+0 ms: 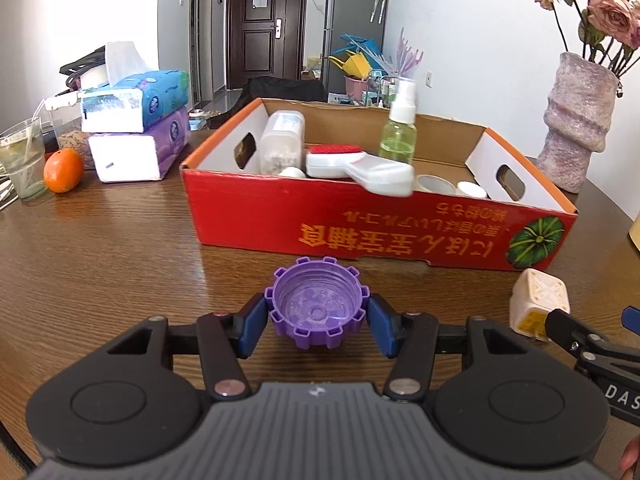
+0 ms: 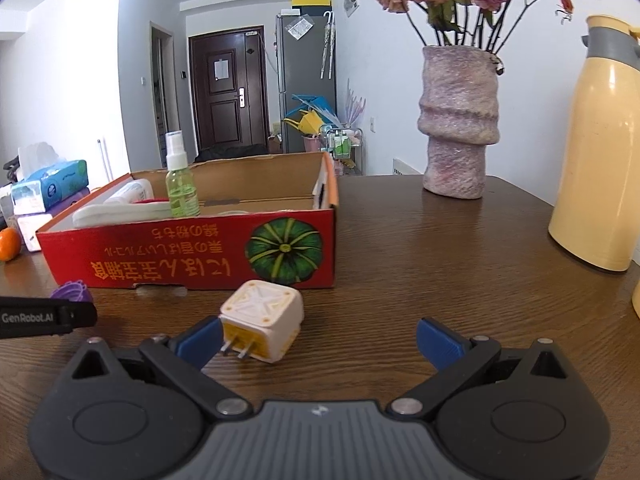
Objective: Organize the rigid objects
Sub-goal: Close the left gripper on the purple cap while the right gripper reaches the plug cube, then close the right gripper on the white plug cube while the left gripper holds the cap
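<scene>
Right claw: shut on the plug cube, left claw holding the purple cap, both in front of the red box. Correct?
Not quite. The right claw is open: the plug cube lies on the table by its left finger, ungripped, per the right wrist view. The left claw does hold the purple cap, both in front of the red box.

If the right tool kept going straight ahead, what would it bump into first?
Probably the cream plug cube: it sits on the table just ahead of the open right tool, close by its left finger. Beyond it stands the red box.
</scene>
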